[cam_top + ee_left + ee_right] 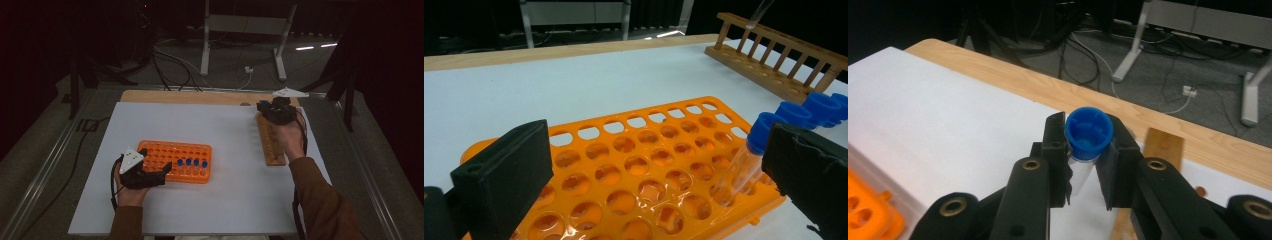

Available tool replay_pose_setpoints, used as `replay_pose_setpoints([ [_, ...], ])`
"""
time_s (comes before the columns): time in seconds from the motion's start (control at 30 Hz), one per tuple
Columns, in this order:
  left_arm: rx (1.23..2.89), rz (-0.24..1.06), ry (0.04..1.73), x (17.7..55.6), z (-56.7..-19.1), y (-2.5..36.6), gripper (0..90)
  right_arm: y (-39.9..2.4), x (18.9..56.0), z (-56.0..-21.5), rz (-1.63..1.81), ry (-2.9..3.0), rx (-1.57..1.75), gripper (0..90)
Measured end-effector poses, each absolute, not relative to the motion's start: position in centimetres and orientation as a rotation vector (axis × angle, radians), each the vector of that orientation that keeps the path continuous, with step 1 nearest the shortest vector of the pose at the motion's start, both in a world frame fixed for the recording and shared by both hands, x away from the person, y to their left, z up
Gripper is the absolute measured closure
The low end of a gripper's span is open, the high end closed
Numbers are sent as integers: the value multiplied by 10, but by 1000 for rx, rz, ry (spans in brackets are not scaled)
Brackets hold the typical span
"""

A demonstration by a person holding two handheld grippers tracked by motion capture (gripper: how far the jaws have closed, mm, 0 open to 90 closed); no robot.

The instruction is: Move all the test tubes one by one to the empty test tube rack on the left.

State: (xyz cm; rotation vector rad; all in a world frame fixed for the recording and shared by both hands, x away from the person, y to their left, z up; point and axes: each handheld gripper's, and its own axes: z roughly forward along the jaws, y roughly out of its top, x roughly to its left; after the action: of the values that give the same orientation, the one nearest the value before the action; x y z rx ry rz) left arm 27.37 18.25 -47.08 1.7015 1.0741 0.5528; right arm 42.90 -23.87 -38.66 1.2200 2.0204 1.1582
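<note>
We have the right gripper (1089, 165) clamped on a tube (1089, 136), its fingers (1055, 150) pressing just below the blue cap; the clear body hangs between them over the far end of the wooden rack (270, 142). In the left gripper view the tube's tip (758, 14) shows just above the rack's (774, 62) top rail, apparently not yet seated in a hole, though we cannot tell how well it is lined up. The left gripper (150, 172) rests at the near left corner of the orange rack (175, 160), fingers (506, 175) wide apart and holding nothing; one finger sits beside the rack's edge, the other just beside a capped tube (749, 165) leaning in its hole. Progress, as we judge it: early. We see no tube seated in the wooden rack, and a row of four blue-capped tubes (191, 162) stands in the orange rack, to the right of the left fingers. Left to do: lower the held tube into a hole, release, then move the rest. Surroundings: white counter (225, 200) bare between the two racks; beyond the right fingers, floor cables (1088, 55) and a metal stand leg (1130, 40), well apart. The rack's top rail is the only thing the tube must clear.
</note>
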Motion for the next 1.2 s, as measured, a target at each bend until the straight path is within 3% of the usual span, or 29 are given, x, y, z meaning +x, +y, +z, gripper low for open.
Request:
replay_pose_setpoints([
  [1.2, 1680, 562, 1078, 276, -469, 182, 9, -158, 405, -389, 1233, 2236, 1000, 764],
])
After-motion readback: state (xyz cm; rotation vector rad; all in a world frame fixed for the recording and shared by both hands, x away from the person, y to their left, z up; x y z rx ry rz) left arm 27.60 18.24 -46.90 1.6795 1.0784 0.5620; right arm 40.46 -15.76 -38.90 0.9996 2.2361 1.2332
